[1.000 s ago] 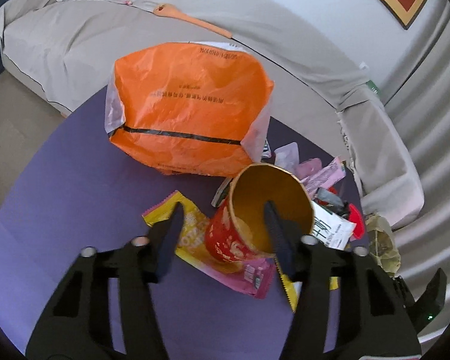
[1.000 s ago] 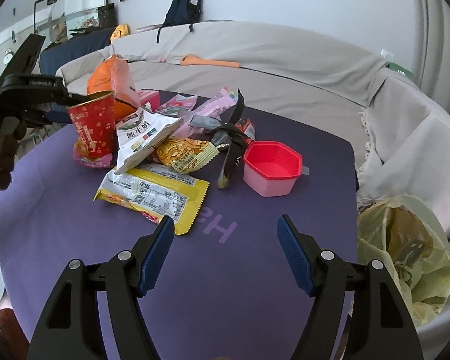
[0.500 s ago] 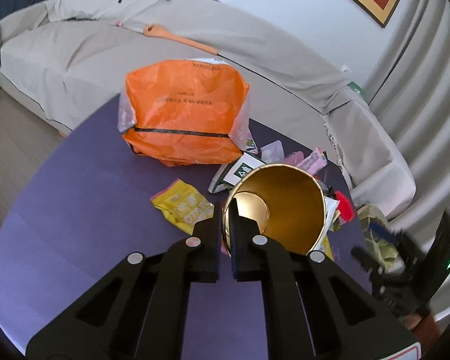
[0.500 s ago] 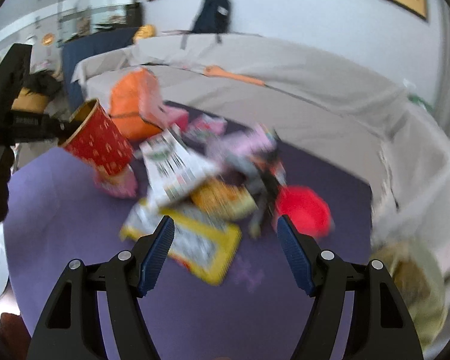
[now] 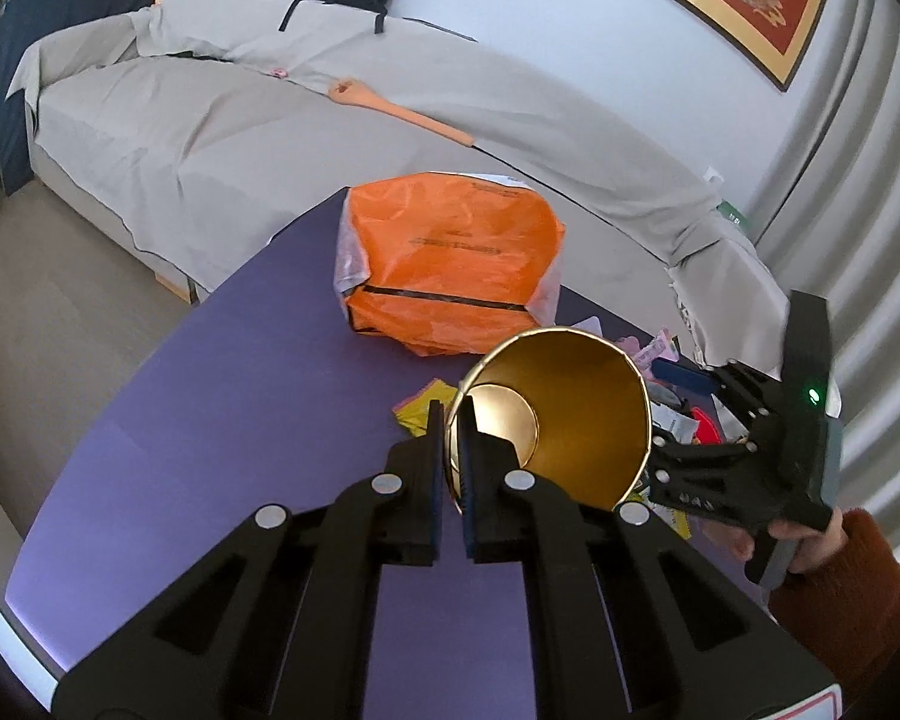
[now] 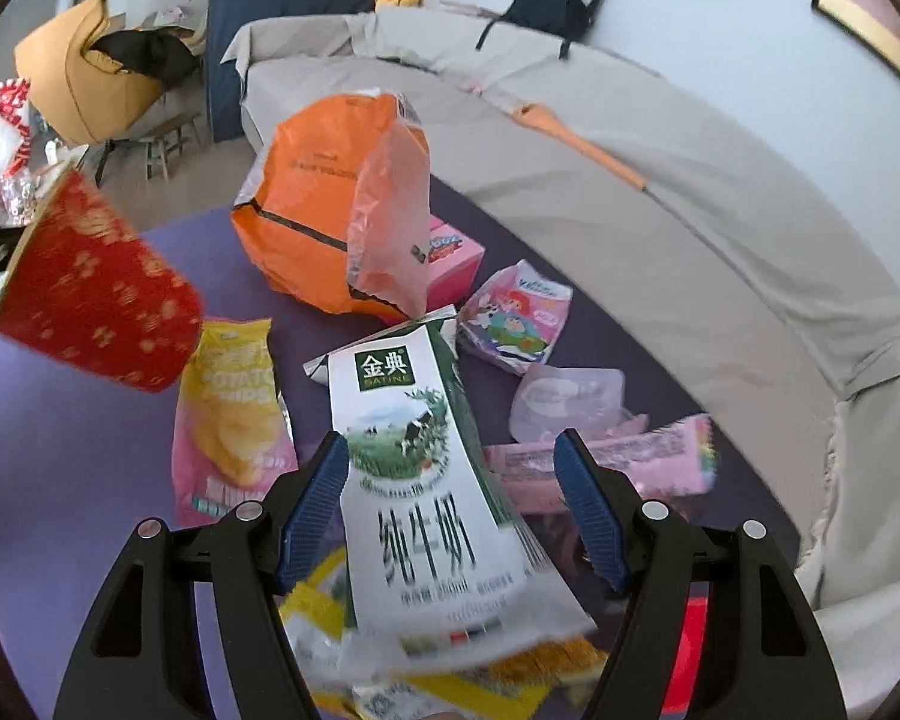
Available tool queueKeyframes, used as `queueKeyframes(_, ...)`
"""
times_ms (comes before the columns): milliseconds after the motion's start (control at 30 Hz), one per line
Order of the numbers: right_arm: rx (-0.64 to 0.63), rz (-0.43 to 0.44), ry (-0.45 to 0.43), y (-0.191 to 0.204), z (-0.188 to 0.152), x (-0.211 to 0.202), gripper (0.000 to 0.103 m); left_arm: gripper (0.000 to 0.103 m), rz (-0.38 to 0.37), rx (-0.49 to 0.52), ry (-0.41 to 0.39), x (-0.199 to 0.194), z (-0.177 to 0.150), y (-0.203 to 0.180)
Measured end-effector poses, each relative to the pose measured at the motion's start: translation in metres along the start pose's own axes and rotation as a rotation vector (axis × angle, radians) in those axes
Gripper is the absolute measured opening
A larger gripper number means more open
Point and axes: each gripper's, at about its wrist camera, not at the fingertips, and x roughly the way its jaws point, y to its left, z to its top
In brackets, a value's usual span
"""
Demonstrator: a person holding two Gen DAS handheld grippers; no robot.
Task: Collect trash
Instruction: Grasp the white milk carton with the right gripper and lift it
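Observation:
My left gripper [image 5: 450, 450] is shut on the rim of a red paper cup [image 5: 561, 414] with a gold inside, held tilted above the purple table [image 5: 210, 450]. From the right wrist view the same cup [image 6: 90, 294] hangs at the left, clear of the table. My right gripper [image 6: 453, 501] is open, its blue pads either side of a white and green milk carton [image 6: 432, 480] that lies flattened on the pile; the pads are not pressing on it. It shows at the right of the left wrist view [image 5: 690, 414], held by a hand in a rust sleeve.
An orange plastic bag [image 6: 312, 210] stands at the table's far side, a pink box [image 6: 450, 252] beside it. A yellow chips packet [image 6: 228, 414], cartoon wrapper [image 6: 516, 318], pink wrappers [image 6: 630, 462] and a red cup [image 6: 690, 660] lie around the carton. A grey covered sofa [image 5: 270, 132] curves behind.
My left gripper closed on the cup's rim and lifted it off the table. My right gripper swung left across the table, over the milk carton, staying open.

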Motion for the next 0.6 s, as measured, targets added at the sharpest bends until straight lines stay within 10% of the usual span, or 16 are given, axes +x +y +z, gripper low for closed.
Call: queueKeyframes(600,0.196,0.111,0.003,-0.030,-0.035,-0.052,0.048,0.004,-0.031,0.034,-0.019,-0.006,-0.007,-0.020)
